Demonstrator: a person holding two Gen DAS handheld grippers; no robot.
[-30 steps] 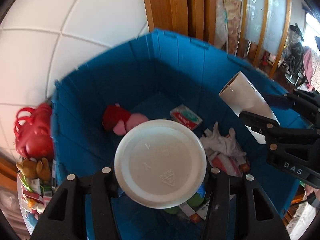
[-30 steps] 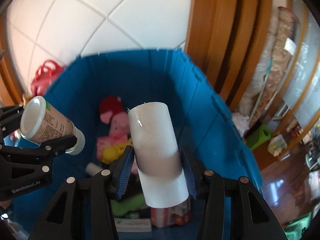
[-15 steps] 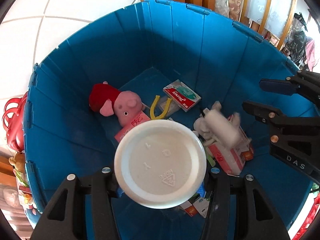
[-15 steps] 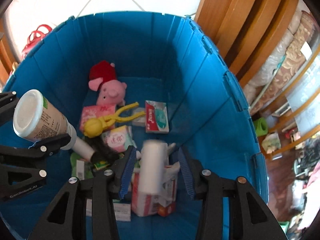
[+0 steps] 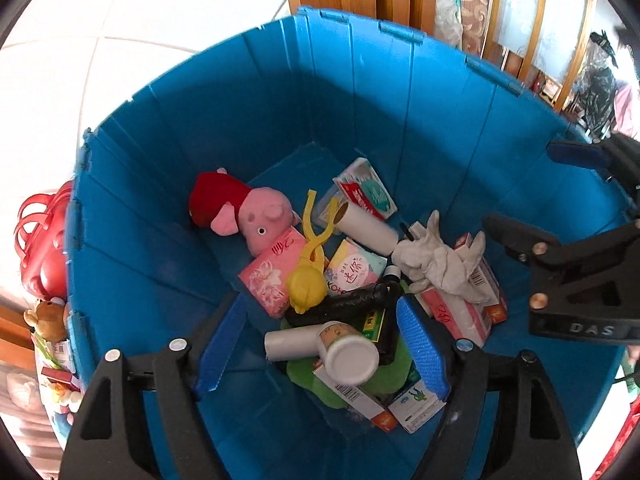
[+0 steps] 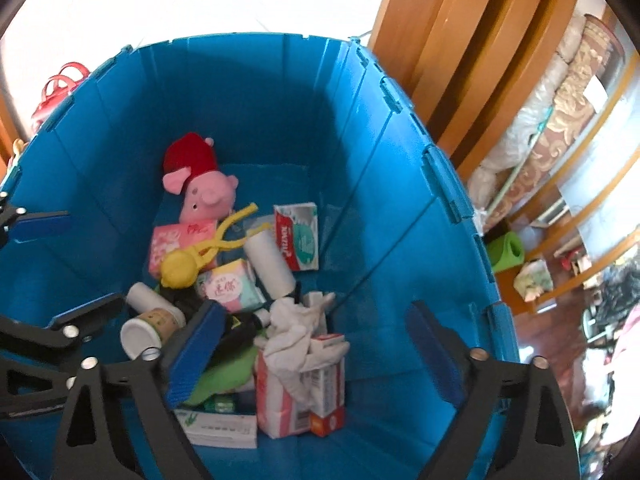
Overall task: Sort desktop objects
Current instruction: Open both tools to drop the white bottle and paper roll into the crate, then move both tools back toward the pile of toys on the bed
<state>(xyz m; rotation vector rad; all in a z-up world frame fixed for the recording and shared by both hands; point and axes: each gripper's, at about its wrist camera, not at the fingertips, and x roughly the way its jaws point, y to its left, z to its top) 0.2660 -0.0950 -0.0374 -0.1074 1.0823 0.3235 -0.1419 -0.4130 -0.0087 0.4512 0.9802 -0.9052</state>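
Both tools hang above the open blue bin [image 5: 280,92], each with its jaws spread wide and nothing between them: the left tool [image 5: 320,344] over the near side of the heap, the right tool [image 6: 316,356] beside it. Taking the bin as landmark and reading from its near wall outward: directly below the left tool lies the white-capped bottle [image 5: 346,354], on its side atop a green cloth and flat cartons; it looks light, rigid and smooth, so it would likely roll, and is best gripped across the body rather than the cap. Beside it rests a short white tube [image 5: 290,344], probably hollow and crushable. Below the right tool sits a crumpled white glove [image 6: 298,334], soft and limp, draped over upright cartons. Toward the bin's middle lie a yellow plastic slingshot toy [image 5: 308,276] and soft tissue packs [image 5: 272,276], then the white roll [image 6: 270,266], light and slightly yielding, lying on its side. Nearest the far wall rest a flat toothpaste box [image 6: 298,236] and the pink plush pig [image 5: 256,220], compressible anywhere.
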